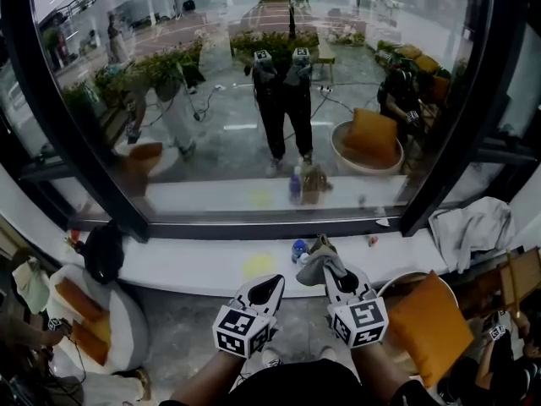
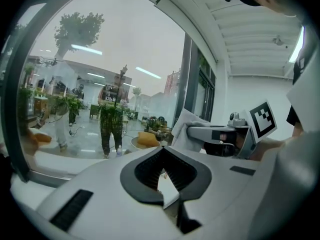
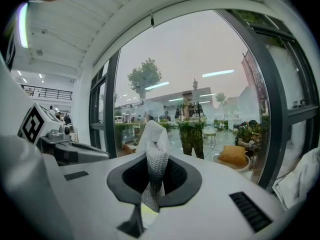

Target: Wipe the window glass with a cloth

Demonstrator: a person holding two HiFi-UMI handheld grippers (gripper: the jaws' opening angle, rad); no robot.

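Observation:
The window glass (image 1: 254,100) fills the upper head view inside a black frame and mirrors a person and both grippers. Low in that view my right gripper (image 1: 326,269) is shut on a grey cloth (image 1: 319,259), which bunches up above its tips. The right gripper view shows the mesh cloth (image 3: 154,159) pinched between the jaws, facing the glass (image 3: 200,74). My left gripper (image 1: 275,282) sits just to its left, jaws together with nothing in them, also pointing at the glass (image 2: 100,84). The cloth (image 2: 187,126) does not touch the pane.
A white windowsill (image 1: 194,265) runs below the frame, with a blue-capped bottle (image 1: 297,249) and a yellow patch (image 1: 258,265) on it. A white towel (image 1: 473,227) lies at the right. An orange cushion (image 1: 427,324) in a round chair sits lower right, a black object (image 1: 103,250) at left.

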